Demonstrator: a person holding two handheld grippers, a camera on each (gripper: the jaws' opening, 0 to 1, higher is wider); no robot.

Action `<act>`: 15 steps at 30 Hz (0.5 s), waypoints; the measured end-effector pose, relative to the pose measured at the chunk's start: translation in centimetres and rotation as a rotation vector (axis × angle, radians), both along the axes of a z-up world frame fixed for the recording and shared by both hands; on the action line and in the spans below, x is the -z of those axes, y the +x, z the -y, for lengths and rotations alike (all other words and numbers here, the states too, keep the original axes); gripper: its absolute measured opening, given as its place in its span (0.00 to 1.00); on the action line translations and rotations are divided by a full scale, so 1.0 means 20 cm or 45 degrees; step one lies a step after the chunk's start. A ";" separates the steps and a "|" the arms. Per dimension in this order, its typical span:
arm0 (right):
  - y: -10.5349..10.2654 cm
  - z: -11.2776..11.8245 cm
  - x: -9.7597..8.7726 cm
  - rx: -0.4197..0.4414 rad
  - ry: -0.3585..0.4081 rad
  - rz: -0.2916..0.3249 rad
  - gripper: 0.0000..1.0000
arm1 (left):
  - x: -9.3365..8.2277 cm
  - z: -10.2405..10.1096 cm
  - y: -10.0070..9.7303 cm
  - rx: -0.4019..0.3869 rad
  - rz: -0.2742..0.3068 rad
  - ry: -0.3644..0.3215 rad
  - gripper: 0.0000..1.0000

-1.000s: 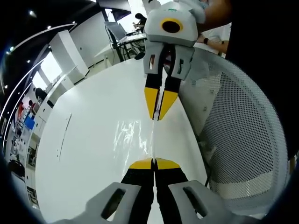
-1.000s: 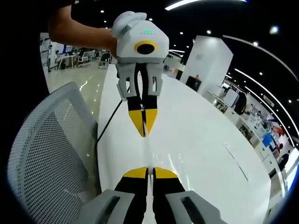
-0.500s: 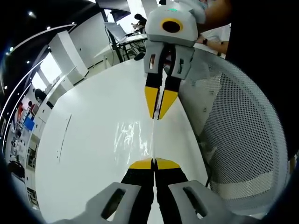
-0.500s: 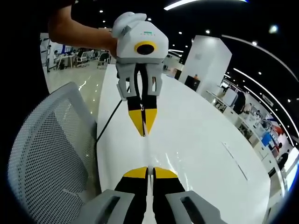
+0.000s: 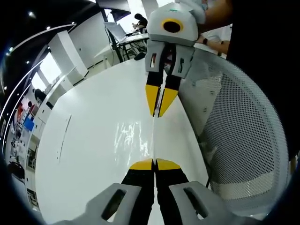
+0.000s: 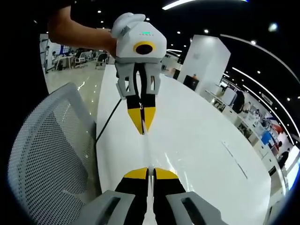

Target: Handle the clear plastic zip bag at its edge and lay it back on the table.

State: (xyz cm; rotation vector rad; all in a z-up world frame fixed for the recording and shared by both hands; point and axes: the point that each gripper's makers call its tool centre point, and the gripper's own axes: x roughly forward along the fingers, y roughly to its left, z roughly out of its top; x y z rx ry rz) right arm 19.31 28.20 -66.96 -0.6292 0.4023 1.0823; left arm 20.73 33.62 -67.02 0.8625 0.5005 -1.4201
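We held the bag (image 5: 153,138) taut above the table (image 5: 93,140), its edges pinched in the closed left gripper (image 5: 154,162) and right gripper (image 5: 157,115). Uneven release could have let it slide off the table edge.
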 end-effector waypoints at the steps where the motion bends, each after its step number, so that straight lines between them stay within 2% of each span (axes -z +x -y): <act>1: 0.00 0.00 0.00 0.003 0.003 -0.003 0.00 | 0.00 0.00 0.00 0.000 0.000 0.000 0.00; 15: 0.00 0.01 0.01 0.012 -0.010 -0.018 0.00 | 0.01 0.01 0.01 -0.002 -0.010 -0.011 0.00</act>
